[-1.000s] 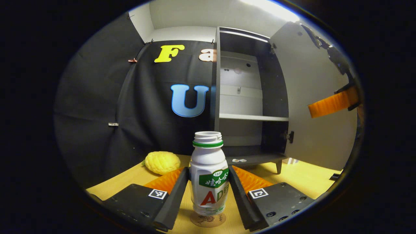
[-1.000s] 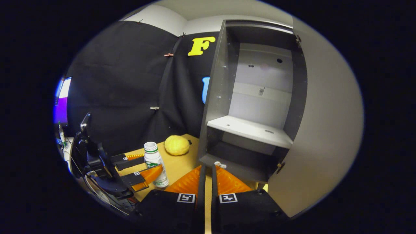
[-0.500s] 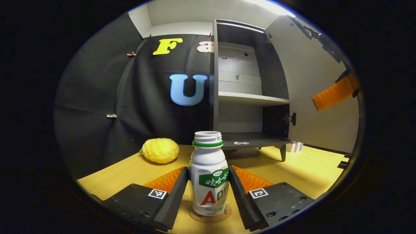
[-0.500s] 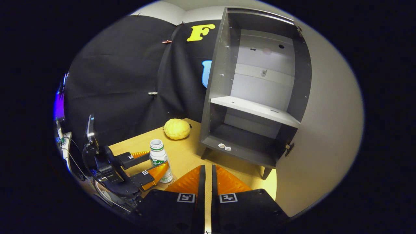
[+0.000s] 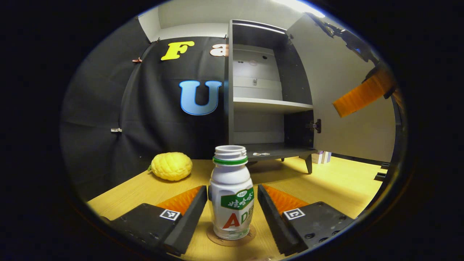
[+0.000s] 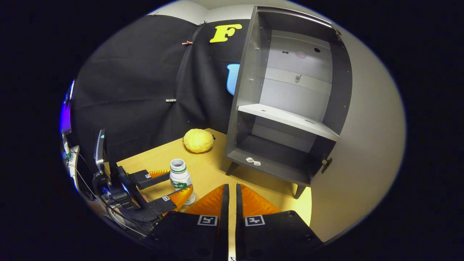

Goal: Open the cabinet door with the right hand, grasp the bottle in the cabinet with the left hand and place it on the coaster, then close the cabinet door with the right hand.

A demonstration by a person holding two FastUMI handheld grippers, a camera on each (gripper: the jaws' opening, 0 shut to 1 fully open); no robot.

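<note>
Bottle [image 5: 231,197] stands on coaster [image 5: 231,237]; left hand-held gripper [image 5: 231,208] released, fingers wide. Right hand-held gripper [image 6: 230,203] narrow, empty. Next: close cabinet door [image 6: 362,152].

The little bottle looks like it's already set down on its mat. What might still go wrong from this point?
The bottle stands on the coaster between the left gripper fingers, which look slightly apart from it. Pulling back crookedly might tip it, as it is tall and narrow.

The cabinet door is wide open; the right gripper, shut and empty, must push it closed. A careless swing might slam it or shift the cabinet on its thin legs.
</note>
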